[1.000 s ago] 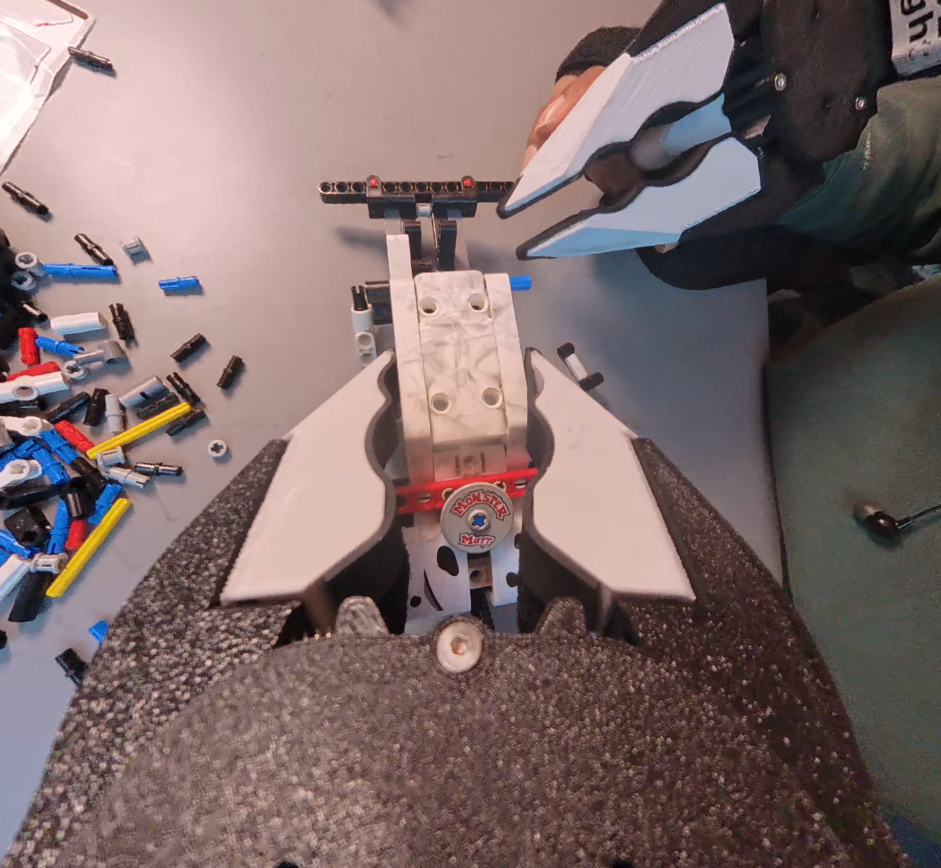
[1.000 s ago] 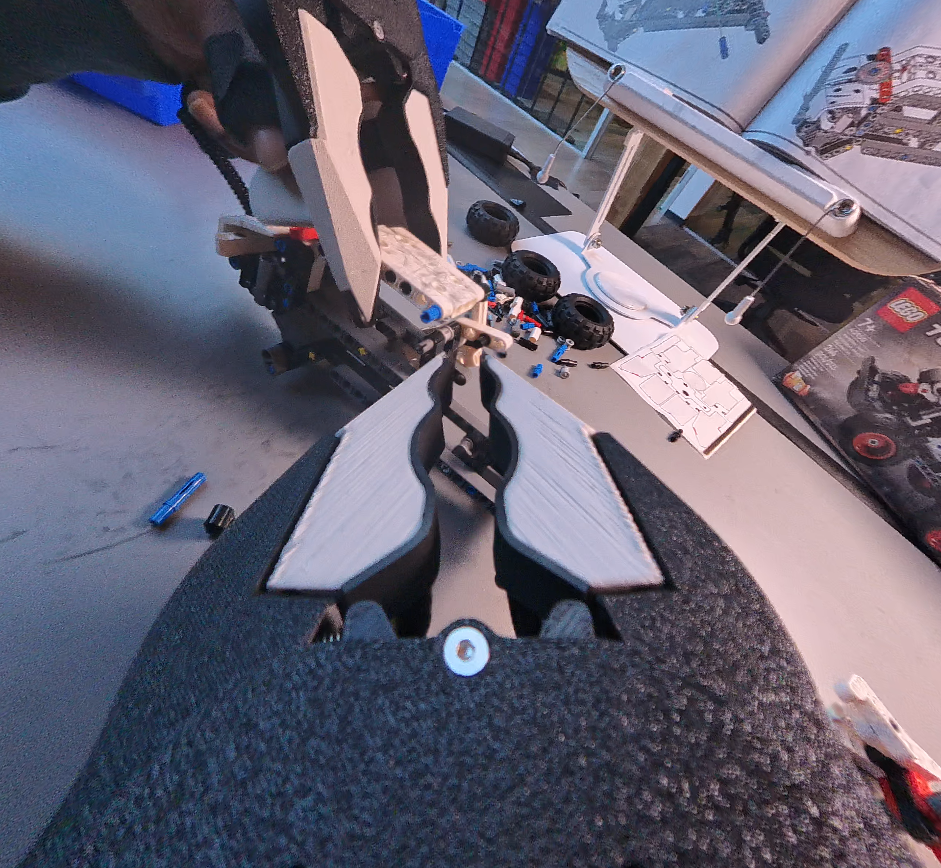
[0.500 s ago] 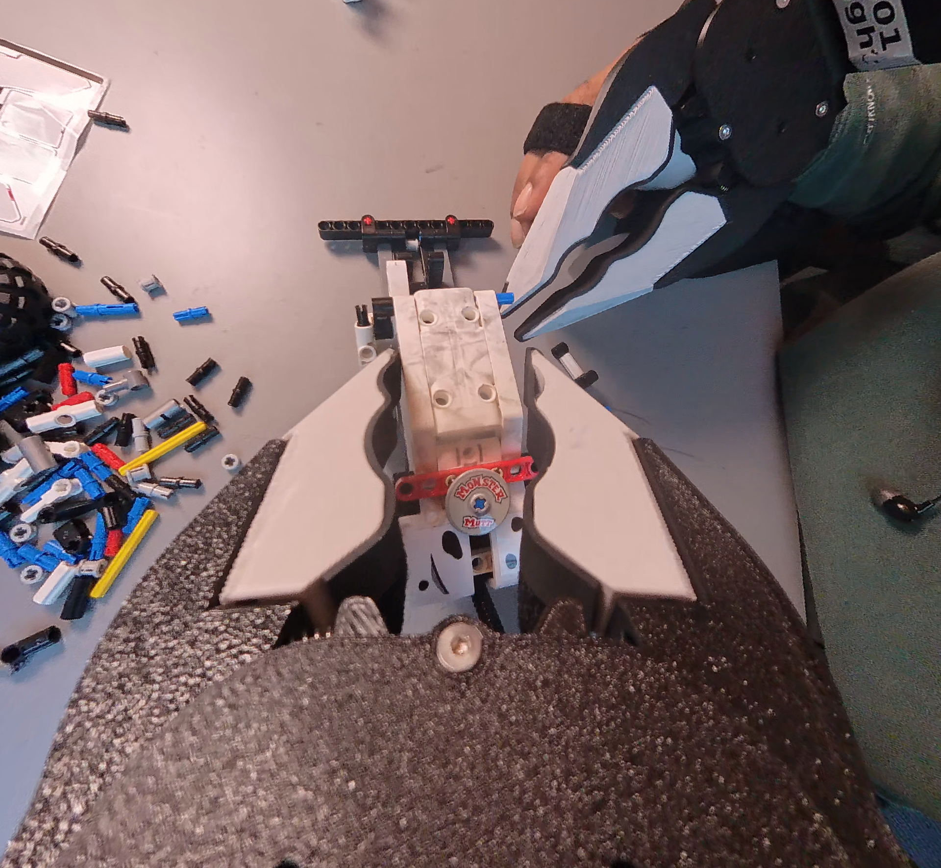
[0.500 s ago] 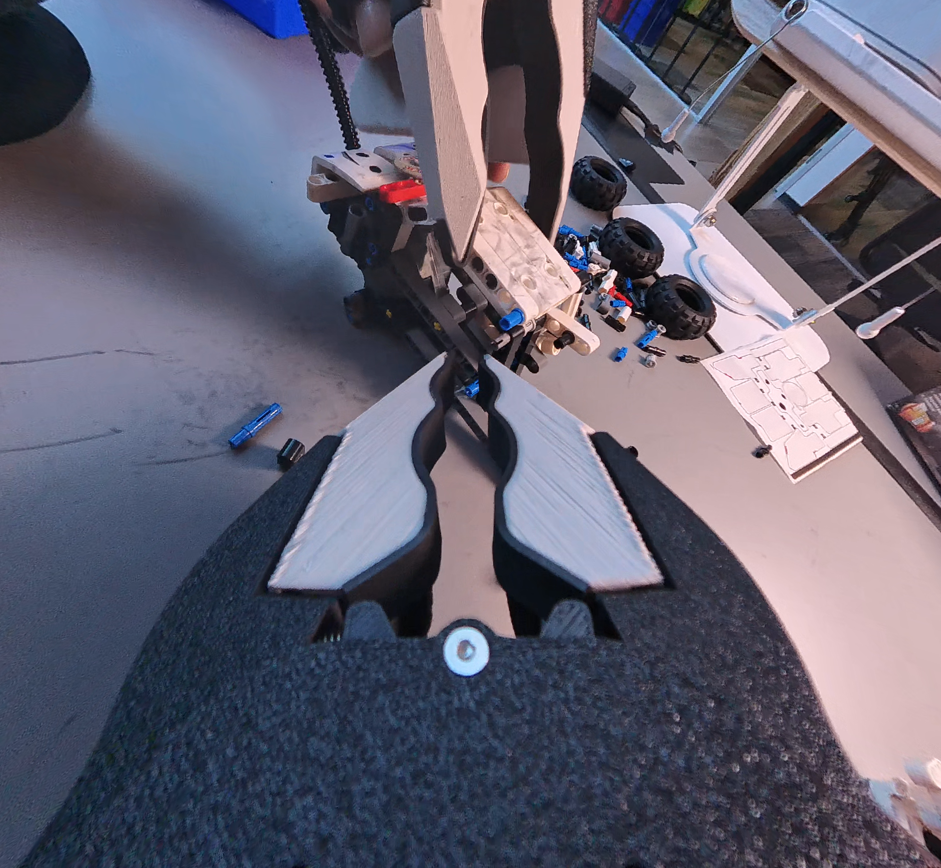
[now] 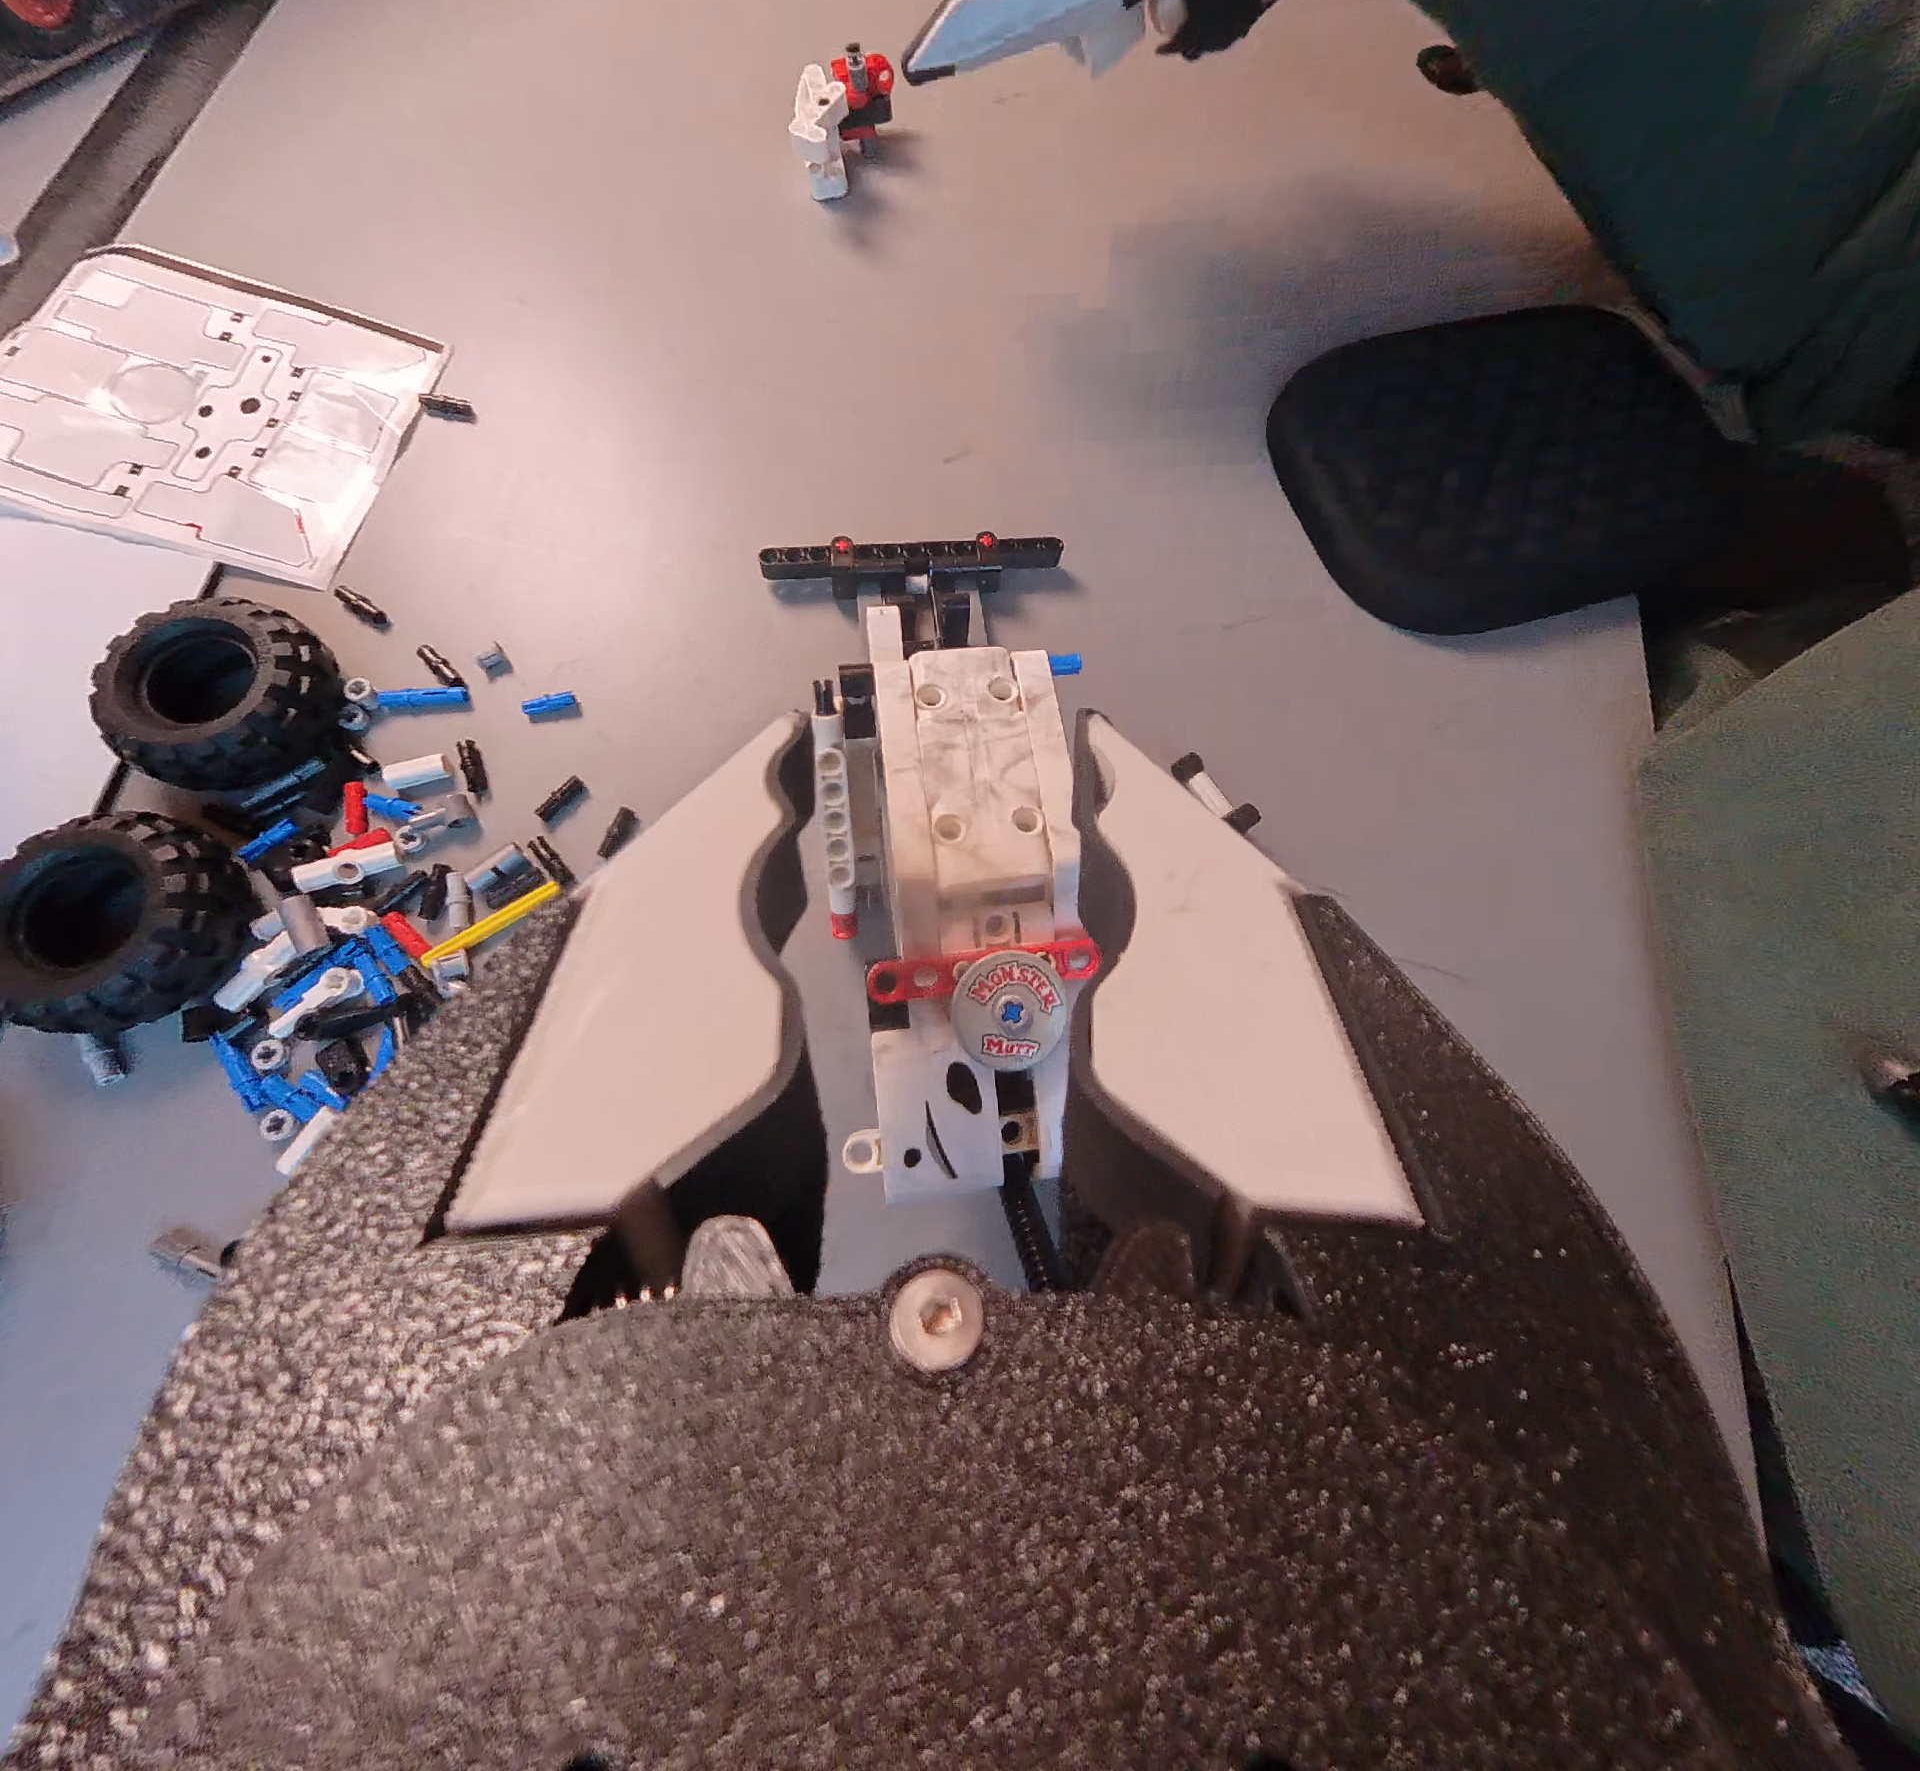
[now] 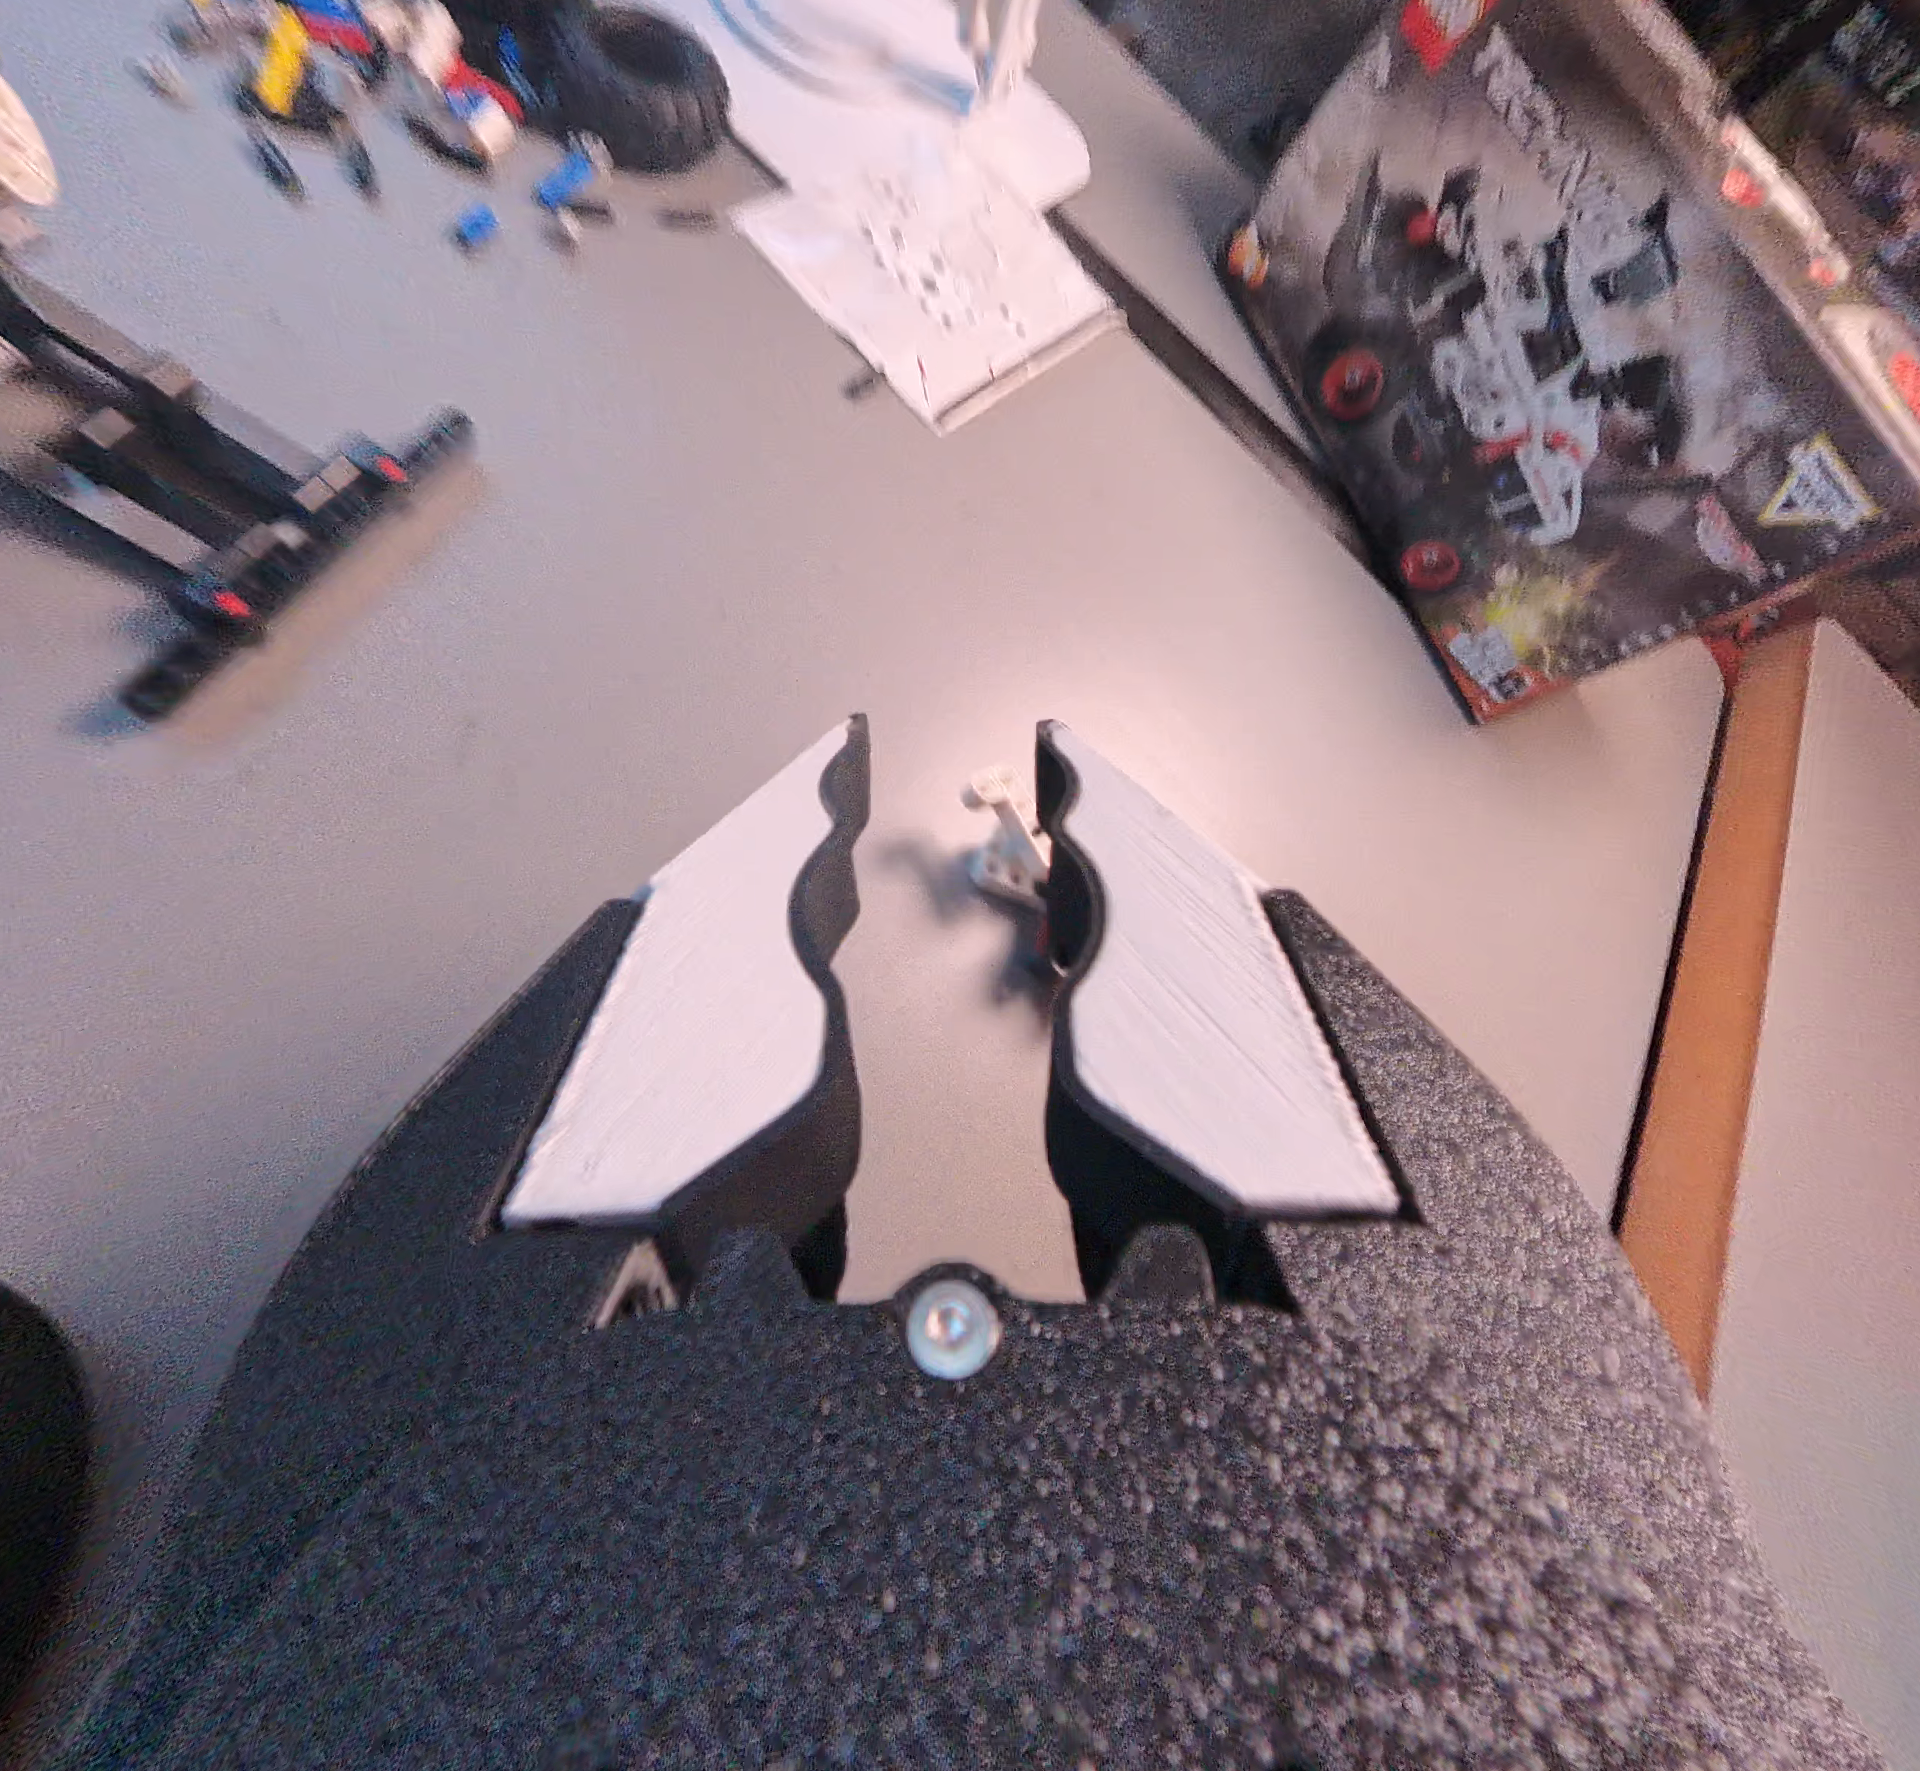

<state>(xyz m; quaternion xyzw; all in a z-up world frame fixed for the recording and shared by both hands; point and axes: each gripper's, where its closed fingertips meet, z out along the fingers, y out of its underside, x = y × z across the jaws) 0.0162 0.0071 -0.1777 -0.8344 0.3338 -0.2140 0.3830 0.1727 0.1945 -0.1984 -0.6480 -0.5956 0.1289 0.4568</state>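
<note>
Here, gripped a part-built white toy truck (image 5: pixel 971 807) on the grey bench (image 5: pixel 623 371), the left hand-held gripper (image 5: pixel 940 729) pinching it at both flanks. Pointed the truck's black cross-beam (image 5: pixel 909 558) away from the camera. Lay well apart to the left two black tyres (image 5: pixel 213 693), a scatter of blue, black and red pins (image 5: pixel 343 900) and a peeled sticker sheet (image 5: pixel 197 412). Farther off, hovered the right hand-held gripper (image 6: pixel 951 724) with fingers spread and nothing in them, above a small white-and-red sub-assembly (image 6: pixel 1003 843) standing just beside the right-hand finger. Stood propped beyond, at the bench's edge, the printed kit box (image 6: pixel 1558 319), blurred in the right wrist view.
</note>
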